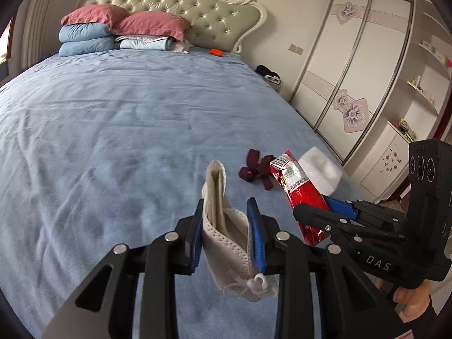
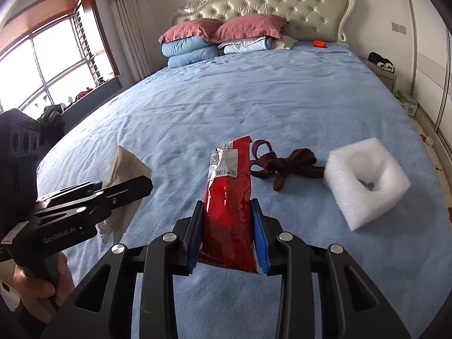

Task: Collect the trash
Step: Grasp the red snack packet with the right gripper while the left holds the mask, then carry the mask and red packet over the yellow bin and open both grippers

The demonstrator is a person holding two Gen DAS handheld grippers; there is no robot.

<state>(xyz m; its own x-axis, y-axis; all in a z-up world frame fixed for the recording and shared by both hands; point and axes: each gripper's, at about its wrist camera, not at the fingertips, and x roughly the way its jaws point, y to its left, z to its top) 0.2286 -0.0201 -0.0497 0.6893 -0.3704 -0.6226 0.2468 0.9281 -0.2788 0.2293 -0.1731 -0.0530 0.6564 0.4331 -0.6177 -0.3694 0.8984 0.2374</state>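
Observation:
My left gripper (image 1: 227, 212) is shut on a white face mask (image 1: 226, 226) and holds it above the blue bed (image 1: 113, 130). My right gripper (image 2: 227, 212) is shut on a red snack wrapper (image 2: 228, 197), also lifted above the bed. In the left wrist view the right gripper (image 1: 319, 206) and the wrapper (image 1: 299, 192) show at the right. In the right wrist view the left gripper (image 2: 124, 189) and the mask (image 2: 124, 169) show at the left. A white foam block (image 2: 367, 180) and a dark red ribbon (image 2: 282, 166) lie on the bed beyond the wrapper.
Pillows and folded quilts (image 2: 214, 39) are stacked at the headboard, with a small orange object (image 2: 319, 44) nearby. A wardrobe (image 1: 353, 70) stands right of the bed, with a nightstand (image 2: 381, 67) holding dark items. A window (image 2: 42, 65) is on the left.

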